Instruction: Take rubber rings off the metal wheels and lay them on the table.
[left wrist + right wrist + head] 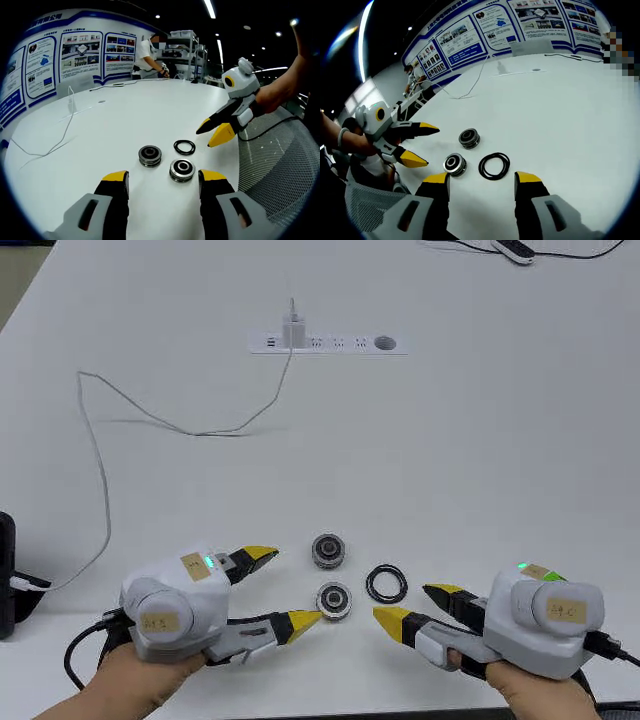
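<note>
On the table (450, 460) between our spread left hand-held gripper (283, 587) and spread right hand-held gripper (411, 602), the near wheel (333, 600) sits just off our left tips; loose rubber rings (386, 583) lie rightward.

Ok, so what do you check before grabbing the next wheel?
1. Left gripper jaws open, empty: ok.
2. Right gripper jaws open, empty: ok.
3. Black rubber rings lying flat on the white table, apart from both wheels: ok.
4. Nearer round metal wheel shows a bare silver rim: ok.
5. Farther round metal wheel stripped too: not ok, its rim looks dark, likely a ring on it.
</note>
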A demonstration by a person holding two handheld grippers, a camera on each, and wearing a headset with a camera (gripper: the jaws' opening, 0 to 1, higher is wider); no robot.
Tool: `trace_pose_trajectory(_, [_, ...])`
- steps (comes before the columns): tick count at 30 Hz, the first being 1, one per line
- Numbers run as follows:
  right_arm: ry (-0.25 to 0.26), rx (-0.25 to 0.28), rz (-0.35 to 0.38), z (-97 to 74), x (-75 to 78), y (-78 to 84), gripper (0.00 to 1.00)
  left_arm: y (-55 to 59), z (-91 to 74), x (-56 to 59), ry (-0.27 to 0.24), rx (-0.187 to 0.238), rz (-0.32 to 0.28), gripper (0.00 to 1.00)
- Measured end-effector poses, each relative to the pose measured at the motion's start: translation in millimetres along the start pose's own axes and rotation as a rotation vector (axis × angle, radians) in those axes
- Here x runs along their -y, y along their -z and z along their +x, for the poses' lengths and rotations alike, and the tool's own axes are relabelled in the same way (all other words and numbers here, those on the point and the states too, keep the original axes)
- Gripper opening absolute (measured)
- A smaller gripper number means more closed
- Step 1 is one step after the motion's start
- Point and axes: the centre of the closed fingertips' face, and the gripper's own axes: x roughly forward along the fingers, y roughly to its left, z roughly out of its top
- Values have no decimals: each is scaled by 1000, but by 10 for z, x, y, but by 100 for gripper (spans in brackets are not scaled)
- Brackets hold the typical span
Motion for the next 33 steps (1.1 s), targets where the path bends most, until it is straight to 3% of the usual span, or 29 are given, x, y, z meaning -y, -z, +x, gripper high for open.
trace_pose_trajectory(5, [-22,-2,-77,-25,-108,-3,60,39,-86,-5,-30,0,-32,66])
trace_pose_trajectory(12, [-14,-7,-157,-61,-138,18,68,42,-198,64,-51,8,-41,67])
trace_pose_trajectory(23, [-10,3,-233,-123,-152,7,77,48,-300,91,-81,26,-69,70])
trace_pose_trajectory(33, [-52,15,-299,-160,-271,42,83,60,-420,168,-87,47,-74,77])
